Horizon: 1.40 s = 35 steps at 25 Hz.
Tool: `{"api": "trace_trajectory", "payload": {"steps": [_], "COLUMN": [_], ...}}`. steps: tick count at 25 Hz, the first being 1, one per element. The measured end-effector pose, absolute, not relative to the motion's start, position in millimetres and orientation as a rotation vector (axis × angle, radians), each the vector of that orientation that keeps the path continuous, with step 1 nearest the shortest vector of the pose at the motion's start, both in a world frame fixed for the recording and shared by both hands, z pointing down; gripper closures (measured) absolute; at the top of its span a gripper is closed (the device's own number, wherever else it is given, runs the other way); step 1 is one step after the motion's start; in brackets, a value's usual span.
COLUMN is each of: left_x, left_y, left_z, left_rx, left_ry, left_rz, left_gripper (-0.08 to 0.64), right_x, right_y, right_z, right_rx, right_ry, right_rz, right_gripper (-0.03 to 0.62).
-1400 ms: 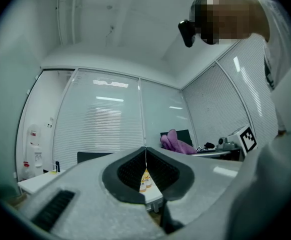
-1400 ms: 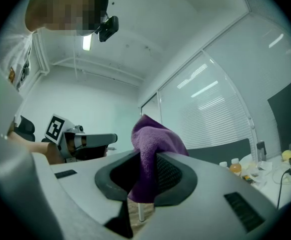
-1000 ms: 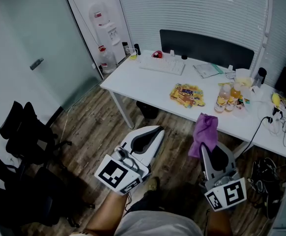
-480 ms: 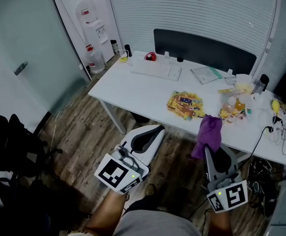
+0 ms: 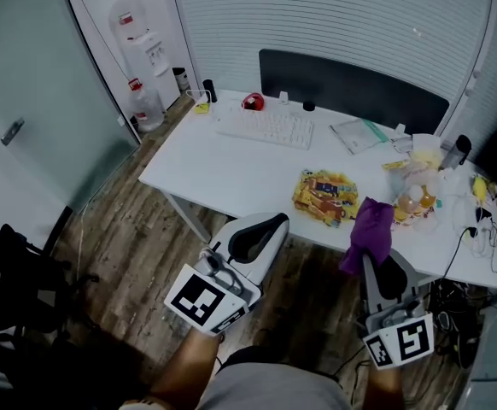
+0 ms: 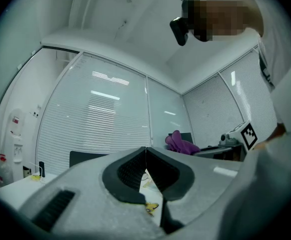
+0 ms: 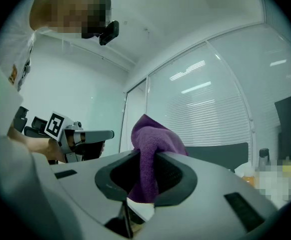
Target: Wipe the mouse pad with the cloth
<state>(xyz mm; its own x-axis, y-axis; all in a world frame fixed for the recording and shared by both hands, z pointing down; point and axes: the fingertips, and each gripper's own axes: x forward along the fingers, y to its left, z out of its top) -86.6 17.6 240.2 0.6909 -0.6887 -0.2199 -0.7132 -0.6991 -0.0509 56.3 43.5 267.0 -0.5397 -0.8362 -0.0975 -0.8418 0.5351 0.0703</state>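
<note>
Shut tip to tip on the left gripper (image 6: 145, 155), nothing pinched between the jaws. Clamped on the right gripper (image 7: 144, 160) around a purple cloth (image 7: 151, 136), bunched up above the jaws and hanging a little way below them.

Seen from the head view: both grippers held low over the wooden floor (image 5: 133, 229), short of the near edge of the white desk (image 5: 223, 173), well apart from each other. Left gripper (image 5: 264, 225) angled toward the desk's near edge. Right gripper (image 5: 383, 270) pointing up at that same edge, with the cloth (image 5: 370, 233) overlapping it in view, just beside the yellow snack packets (image 5: 324, 193) and close to the bottles (image 5: 411, 202).

Across the desk: a broad bare stretch at the left half, between the near edge and the keyboard (image 5: 266, 126). Right end crowded with bottles, cups and cables, right out to the edge. Along the far edge, a dark upright panel (image 5: 351, 88).

Beyond the desk's left corner: open floor, bounded by the glass wall (image 5: 35, 101) and the black chairs (image 5: 14, 284) at lower left. A water dispenser (image 5: 142, 45) in the far corner.
</note>
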Motion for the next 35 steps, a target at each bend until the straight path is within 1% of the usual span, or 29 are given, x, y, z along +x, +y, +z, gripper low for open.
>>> {"api": "trace_trajectory", "payload": {"steps": [14, 20, 26, 35], "left_x": [-116, -116, -115, -108], "left_y": [-31, -41, -54, -84], "left_z": [245, 253, 251, 256], "left_rx": [-2.807, -2.853, -2.829, -2.829], "left_ry": [1.054, 1.040, 1.039, 1.046], "left_rz": [0.271, 0.232, 0.282, 0.270], "left_gripper": [0.544, 0.543, 0.544, 0.544], "right_x": [26, 25, 29, 40], "right_y": [-2, -13, -22, -54], "right_z": [273, 272, 278, 282], "right_rx": [-1.576, -1.593, -1.609, -1.618], "right_ry": [2.670, 2.668, 2.668, 2.655], "right_rz": [0.156, 0.158, 0.153, 0.146], "right_gripper": [0.523, 0.523, 0.523, 0.523]}}
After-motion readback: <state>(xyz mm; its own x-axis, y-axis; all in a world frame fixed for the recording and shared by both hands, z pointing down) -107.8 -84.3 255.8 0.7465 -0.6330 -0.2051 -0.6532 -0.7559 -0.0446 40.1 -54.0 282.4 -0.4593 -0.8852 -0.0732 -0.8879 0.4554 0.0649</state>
